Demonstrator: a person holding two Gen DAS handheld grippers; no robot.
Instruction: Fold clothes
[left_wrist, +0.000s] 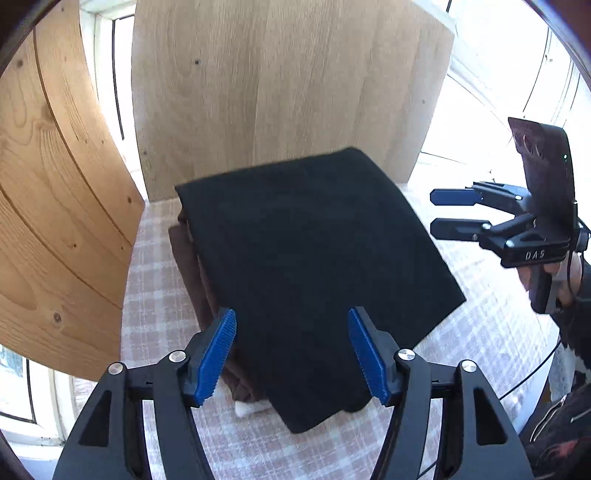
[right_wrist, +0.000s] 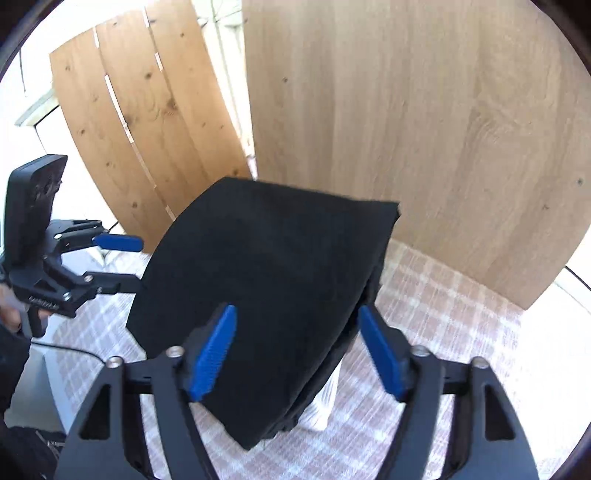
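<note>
My left gripper (left_wrist: 291, 354) and right gripper (right_wrist: 297, 352) both stand wide and empty over the folded black cloth garment (left_wrist: 314, 266), lying atop a brown folded garment (left_wrist: 192, 266) on the checked pink-and-white tablecloth (left_wrist: 155, 295). Its long axis runs toward the pale wooden panel (left_wrist: 288, 81). Its near corner overhangs unsupported; a careless nudge could, I judge, undo the fold.

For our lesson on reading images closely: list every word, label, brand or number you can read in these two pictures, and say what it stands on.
"DAS": pale raised letters on the black body of the right gripper, seen in the left wrist view.
Raised lettering on the black body of the left gripper, seen in the right wrist view: too blurred to read.
Folded black cloth, checked tablecloth, wooden boards: no text.
</note>
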